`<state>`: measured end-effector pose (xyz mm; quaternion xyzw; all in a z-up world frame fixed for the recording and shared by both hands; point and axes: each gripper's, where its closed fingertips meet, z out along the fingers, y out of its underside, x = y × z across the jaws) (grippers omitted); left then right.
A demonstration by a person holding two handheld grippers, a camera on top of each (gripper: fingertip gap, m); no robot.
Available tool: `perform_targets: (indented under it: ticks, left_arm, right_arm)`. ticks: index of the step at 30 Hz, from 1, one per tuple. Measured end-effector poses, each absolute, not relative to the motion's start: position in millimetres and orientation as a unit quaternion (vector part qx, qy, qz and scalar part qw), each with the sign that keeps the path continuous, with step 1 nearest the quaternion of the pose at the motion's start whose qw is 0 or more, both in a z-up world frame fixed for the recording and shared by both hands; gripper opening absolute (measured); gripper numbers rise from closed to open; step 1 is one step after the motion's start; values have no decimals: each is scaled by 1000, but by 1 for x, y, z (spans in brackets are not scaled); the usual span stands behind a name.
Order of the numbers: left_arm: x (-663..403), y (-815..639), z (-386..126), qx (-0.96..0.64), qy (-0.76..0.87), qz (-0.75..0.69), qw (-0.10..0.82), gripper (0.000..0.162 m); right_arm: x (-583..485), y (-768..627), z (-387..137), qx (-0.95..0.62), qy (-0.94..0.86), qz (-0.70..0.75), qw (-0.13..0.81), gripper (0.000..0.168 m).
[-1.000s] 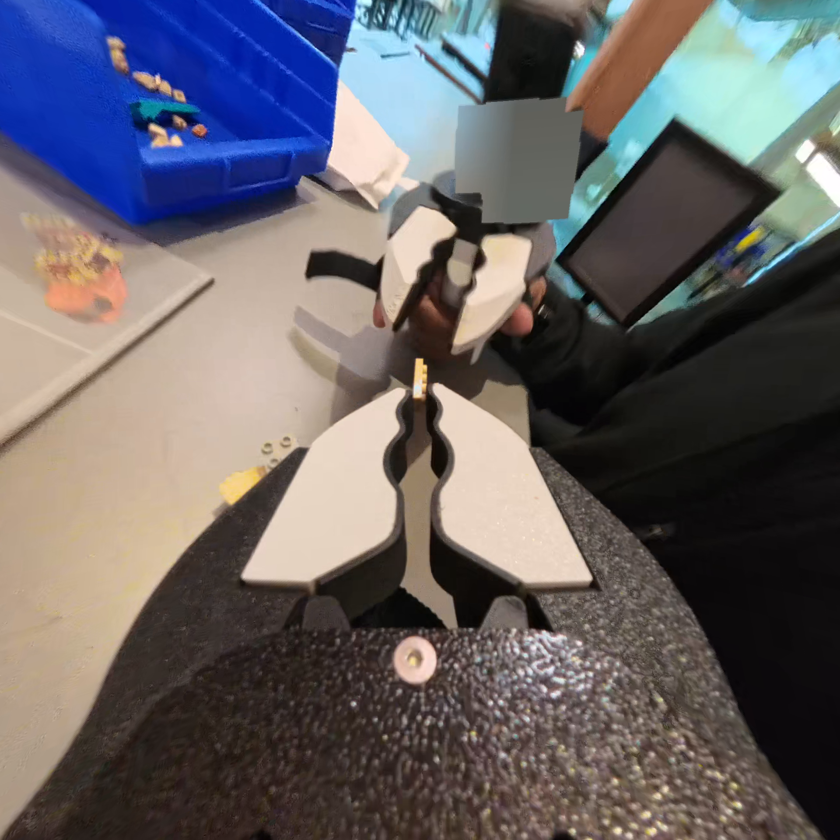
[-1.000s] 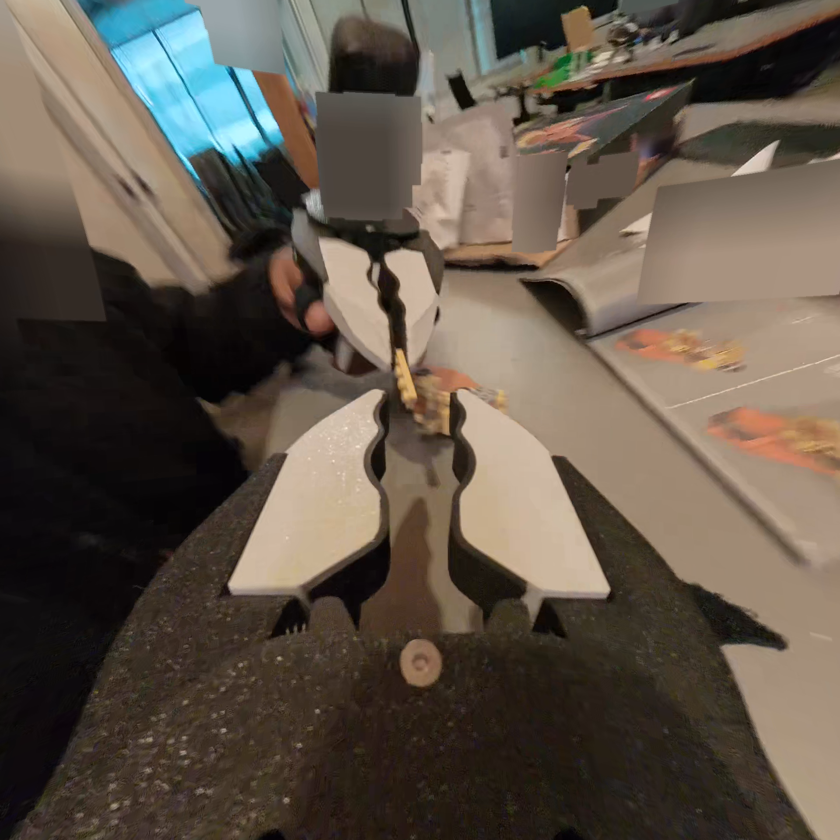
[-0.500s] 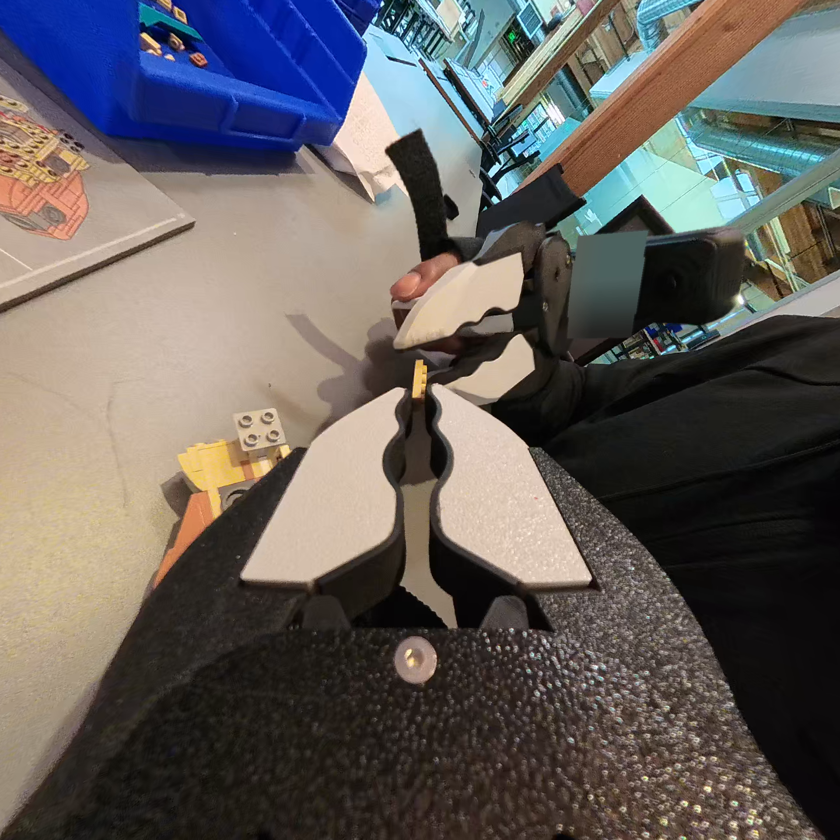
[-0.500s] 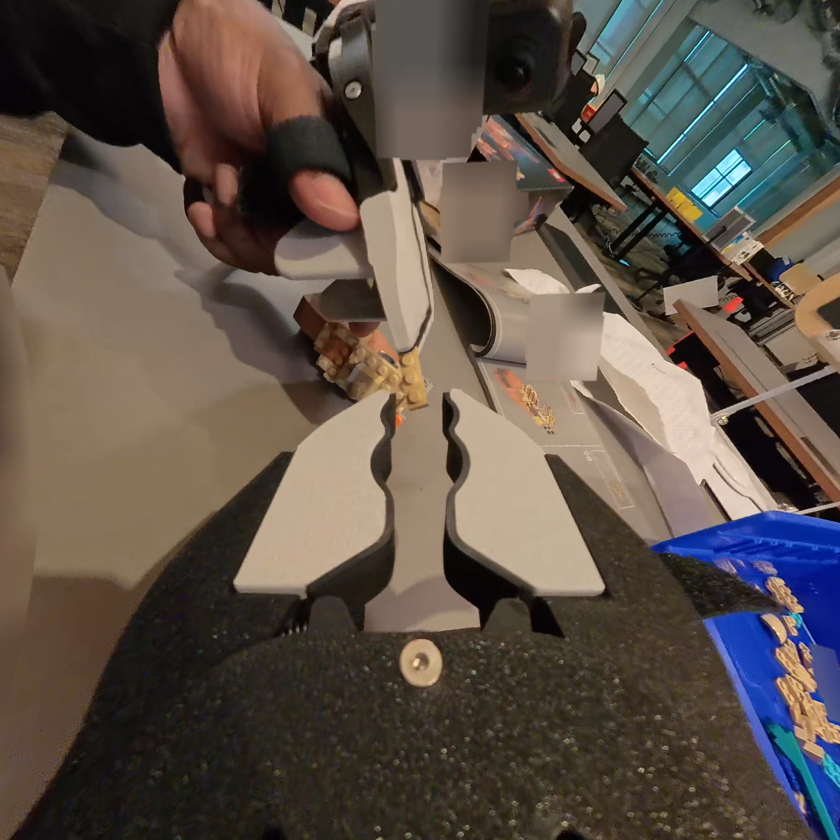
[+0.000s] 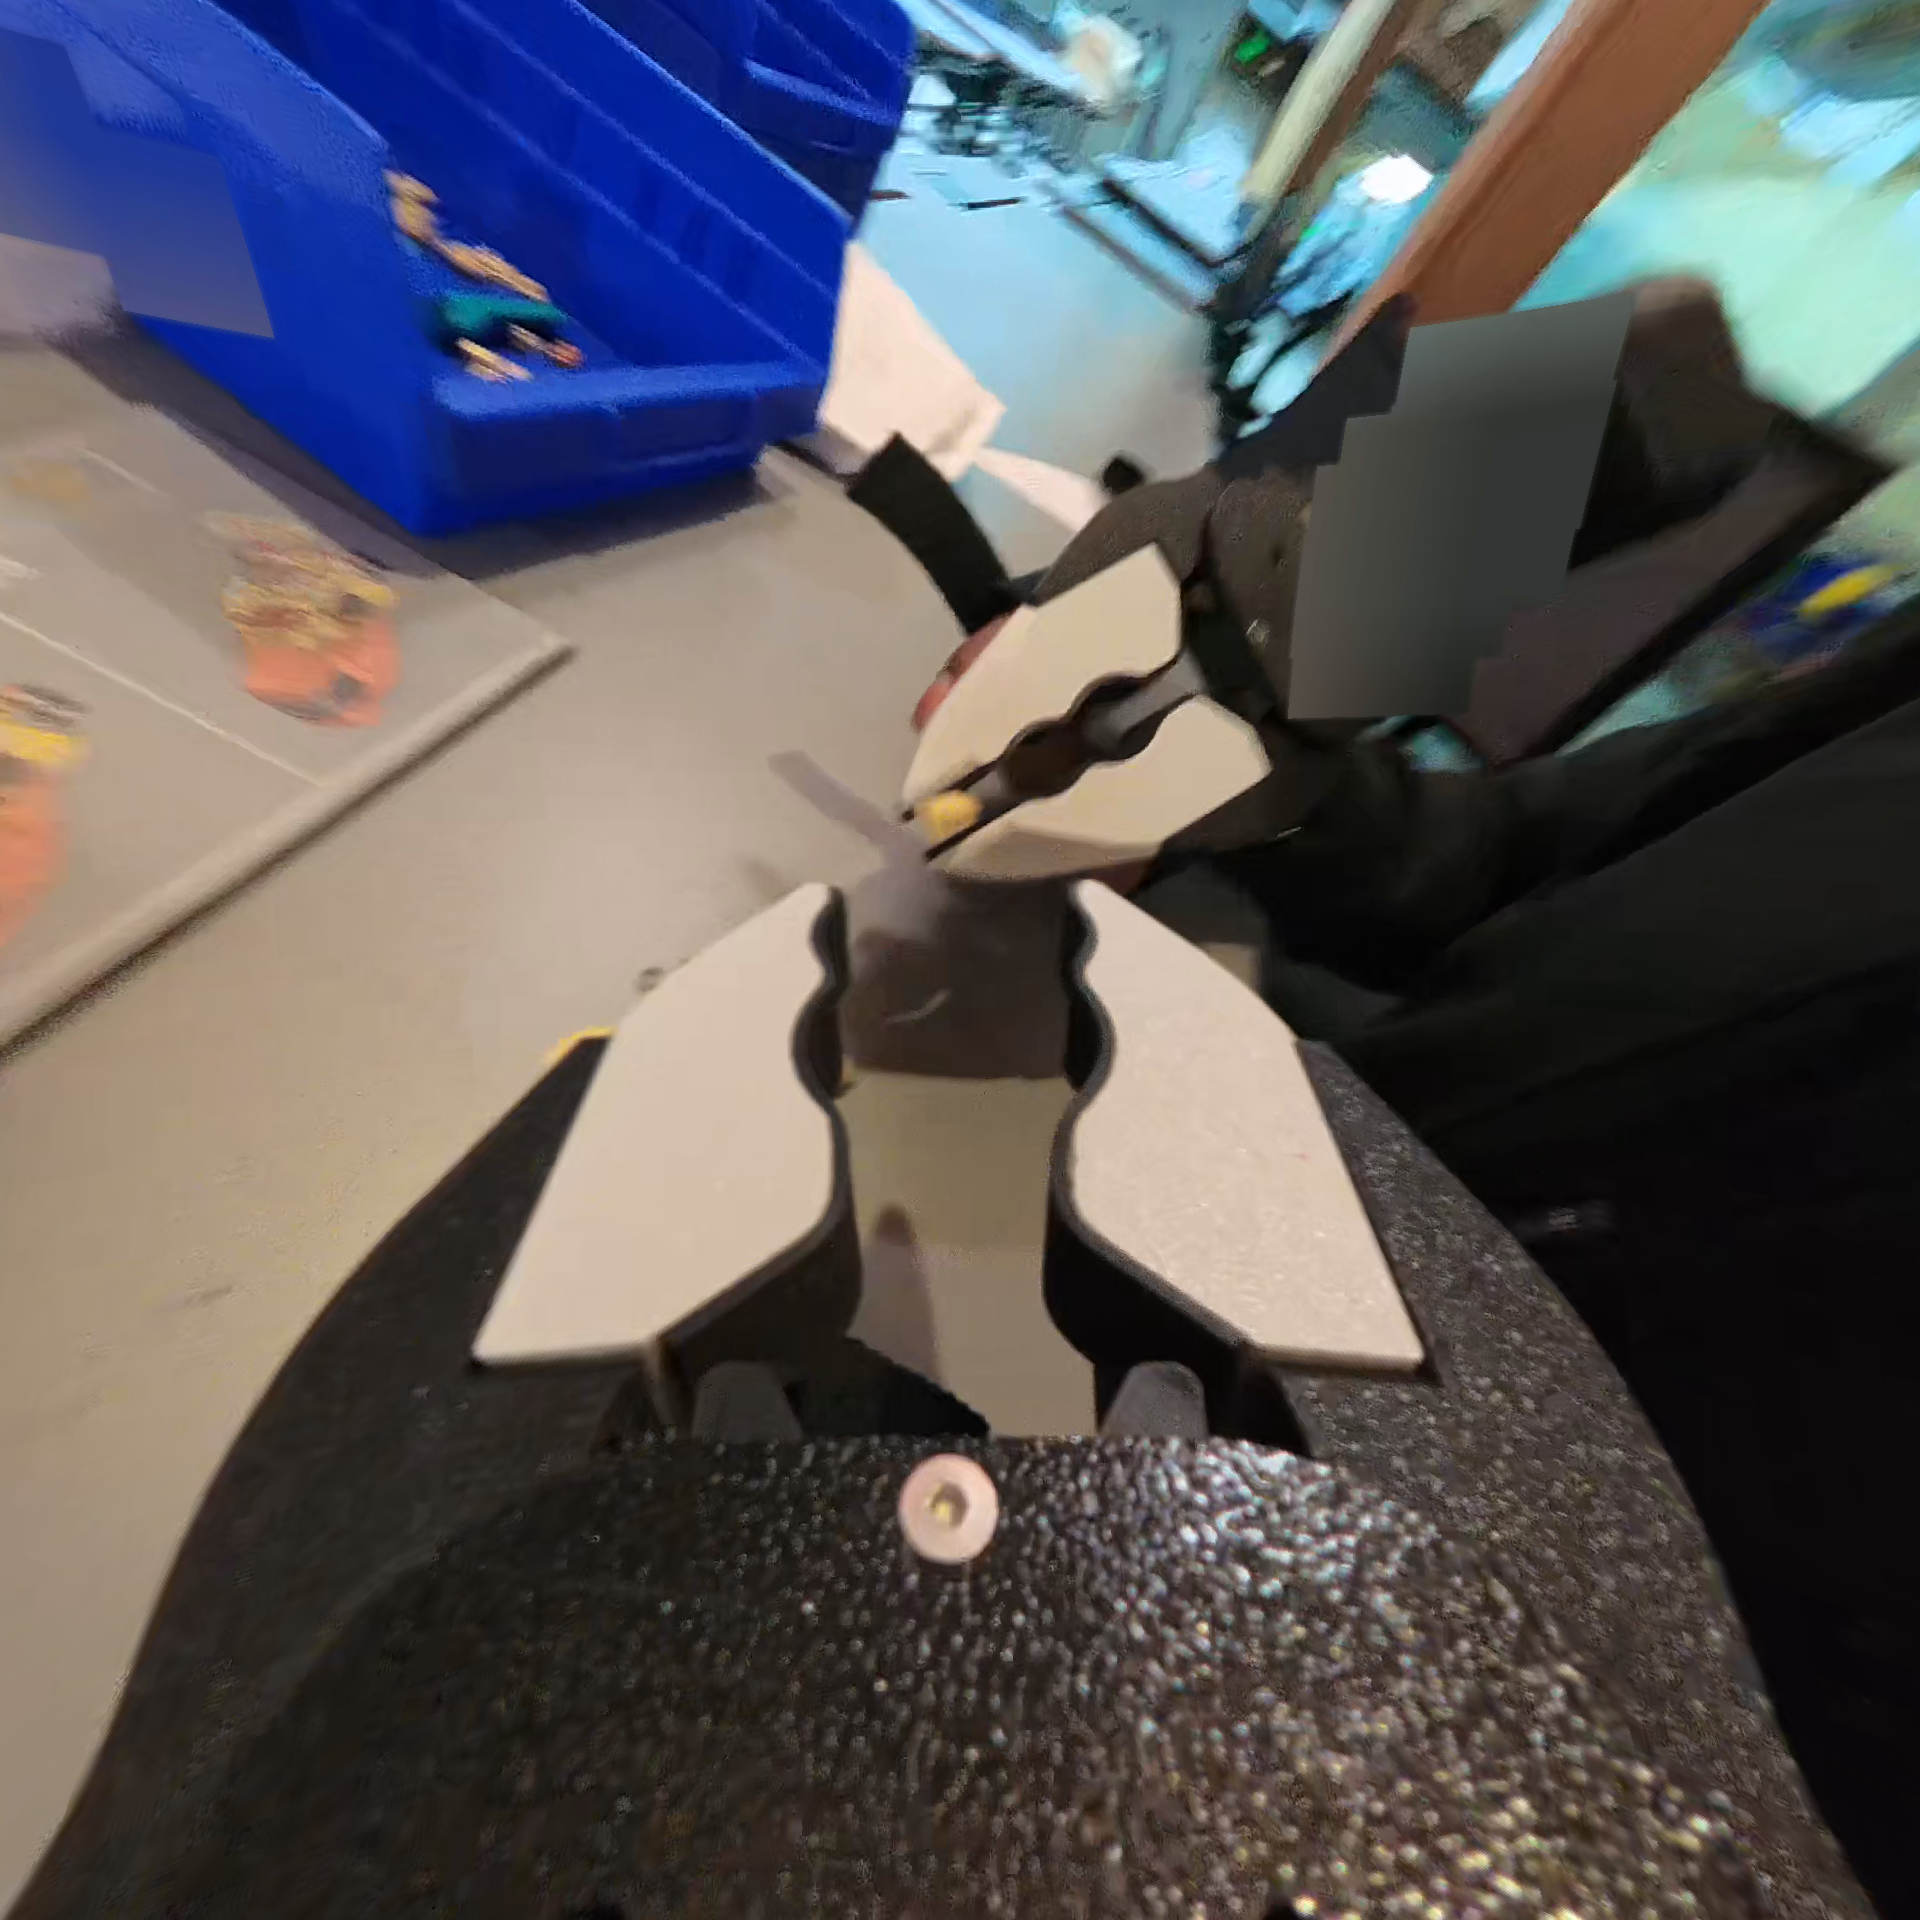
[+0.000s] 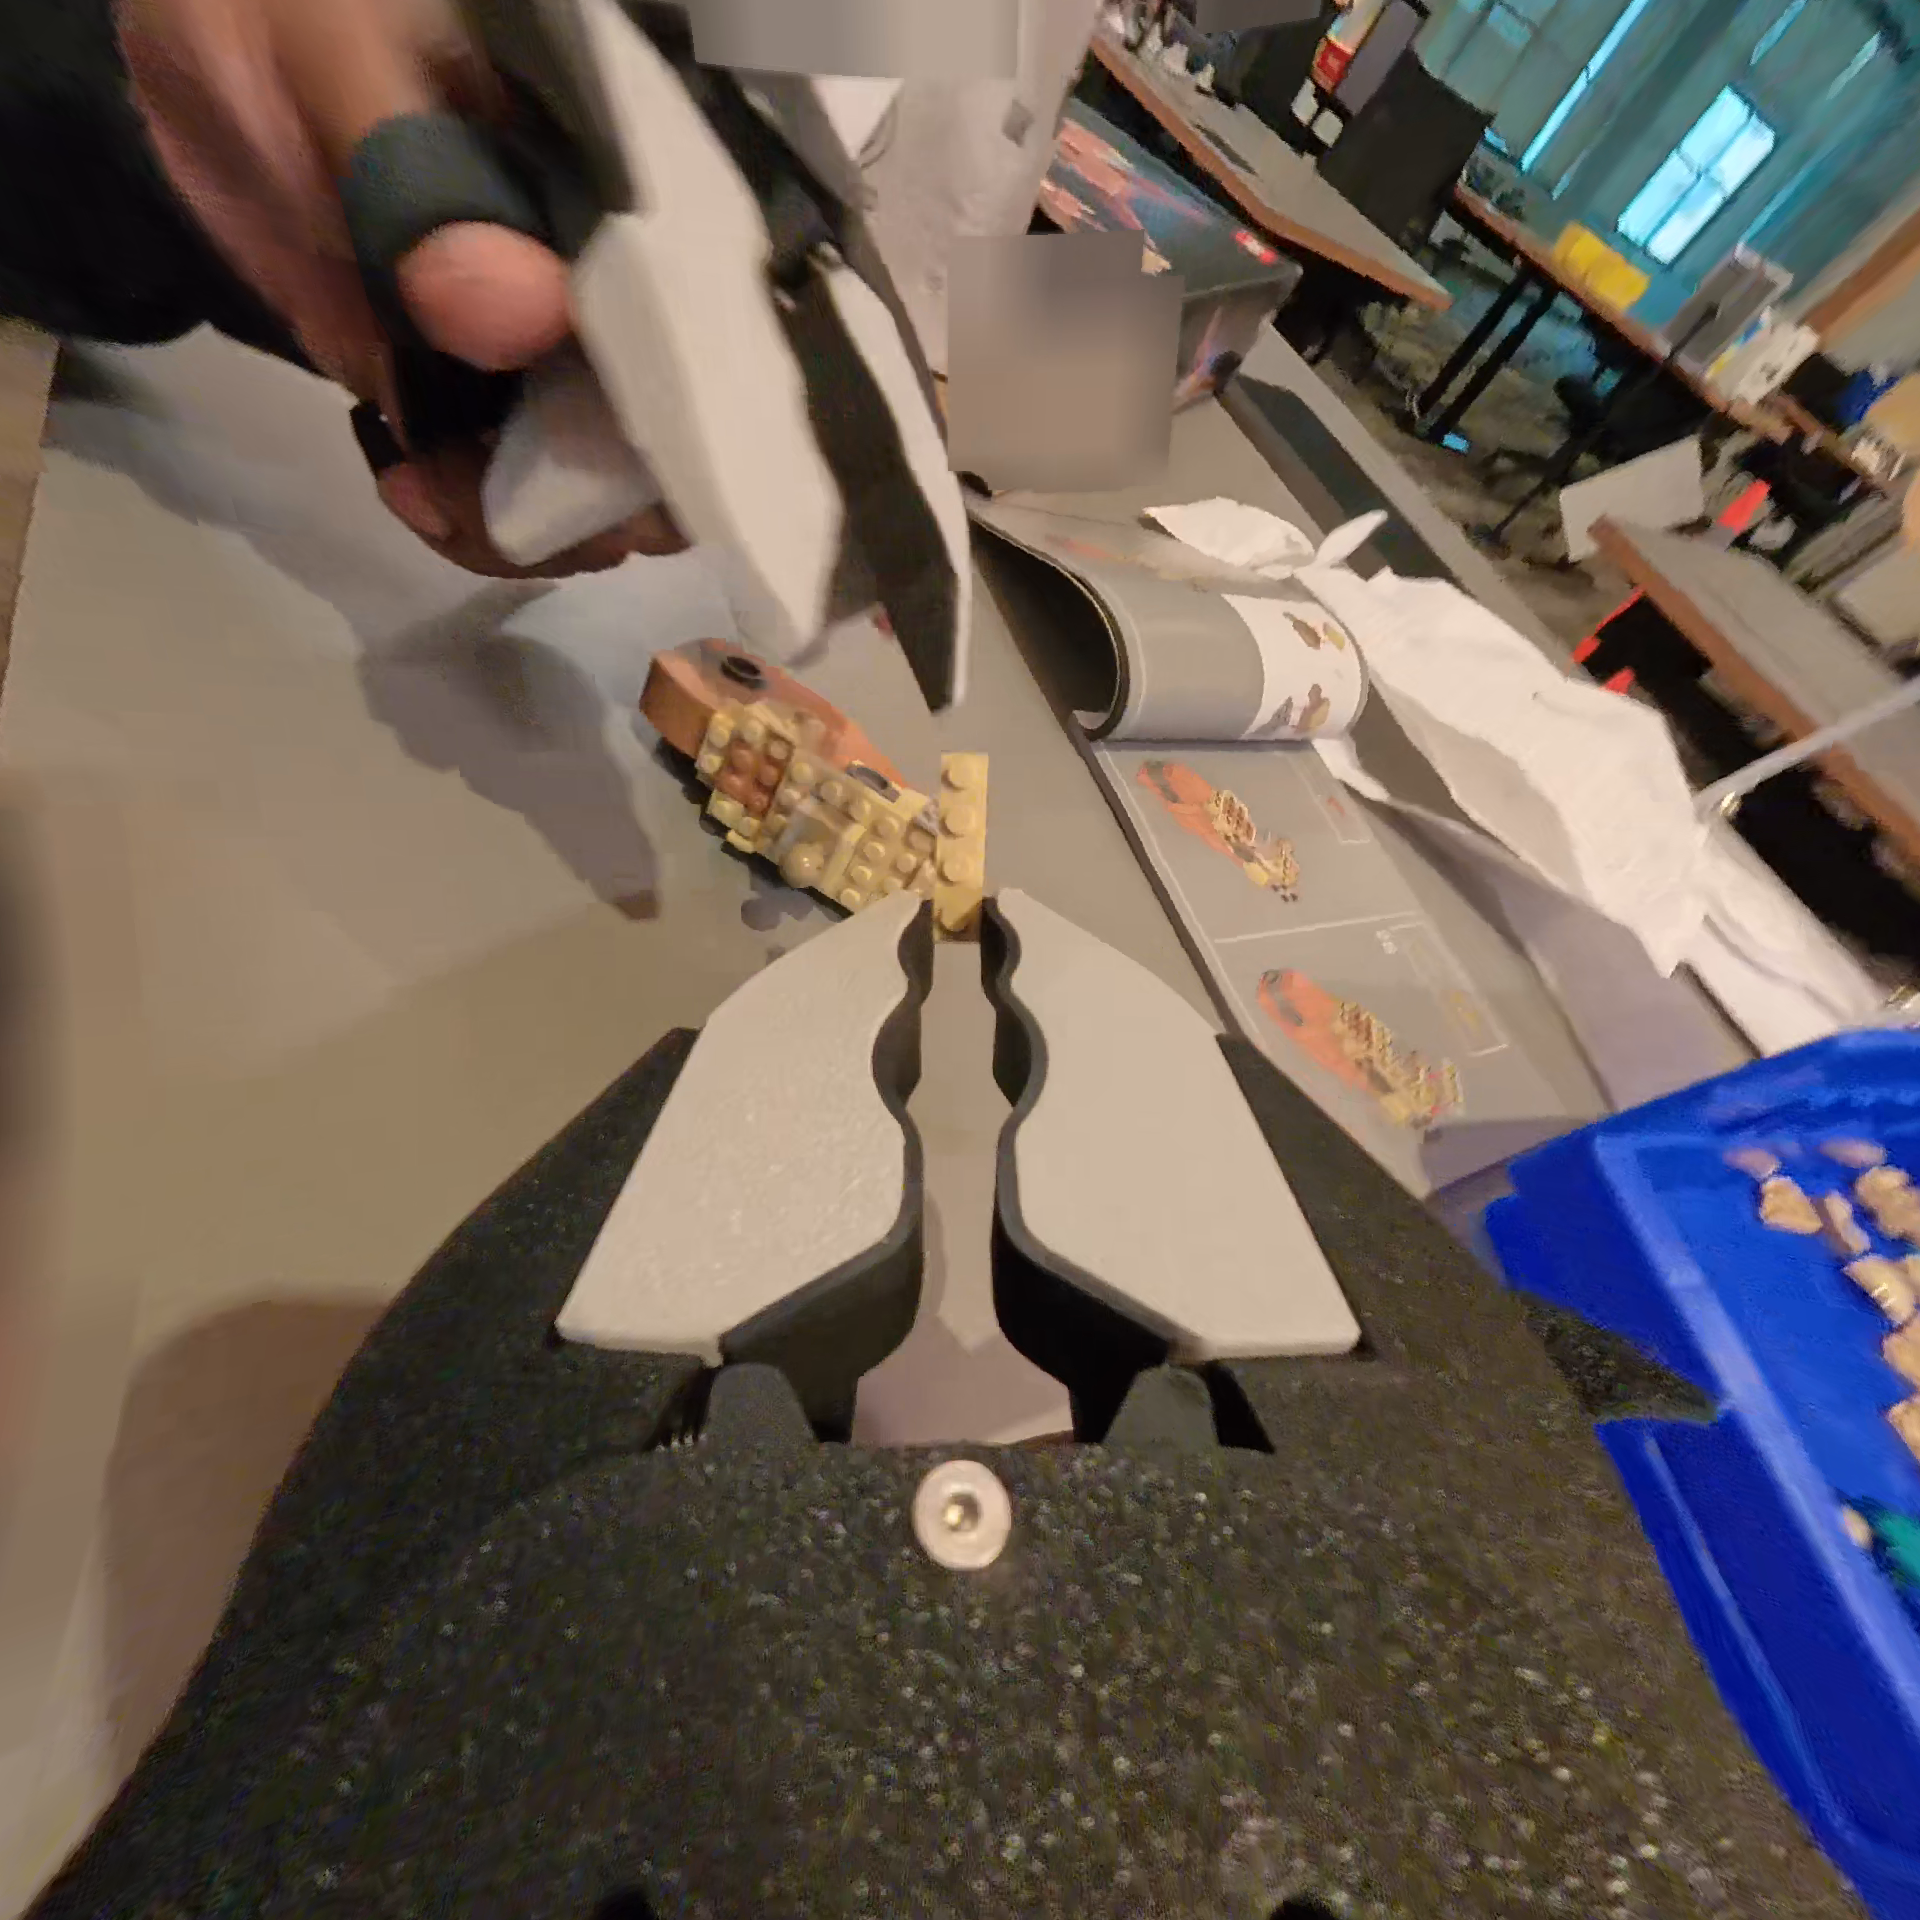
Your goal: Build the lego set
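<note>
Tan plate [image 6: 961,831] between right hand-held gripper [image 6: 957,911] tips

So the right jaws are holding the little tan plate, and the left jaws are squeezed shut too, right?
Not quite. The right gripper does pinch the tan plate, as the right wrist view shows. But the left gripper is open: the left wrist view shows a wide gap between its jaws, with nothing in them.

Your grey table [image 6: 260,935] carries the partly built tan-and-brown lego model [image 6: 800,800], with the open instruction booklet [image 6: 1299,852] just beside it. Crumpled white paper [image 6: 1538,707] lies past the booklet. A blue parts bin [image 5: 540,343] sits at the booklet's far edge.
</note>
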<state>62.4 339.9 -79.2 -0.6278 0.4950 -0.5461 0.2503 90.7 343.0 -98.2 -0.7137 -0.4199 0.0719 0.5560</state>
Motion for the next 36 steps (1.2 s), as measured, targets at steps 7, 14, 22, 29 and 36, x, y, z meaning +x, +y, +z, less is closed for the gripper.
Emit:
perform_targets:
  ticks: [7, 14, 22, 29, 36]
  left_arm:
    - [27, 360, -120, -622, 615, -172, 454, 55]
    - [25, 366, -137, -611, 643, -76, 456, 43]
    - [30, 368, -136, -616, 655, -71, 432, 29]
    - [26, 373, -140, -640, 650, -90, 399, 21]
    - [29, 378, -136, -688, 584, -241, 358, 17]
  right_arm:
    - [102, 349, -110, -764, -333, 138, 535, 8]
    - [98, 347, -110, -759, -340, 141, 537, 8]
    - [99, 345, -111, -758, -343, 138, 538, 8]
    - [96, 345, -115, -759, -355, 134, 529, 8]
    - [83, 346, -115, -781, -330, 206, 489, 8]
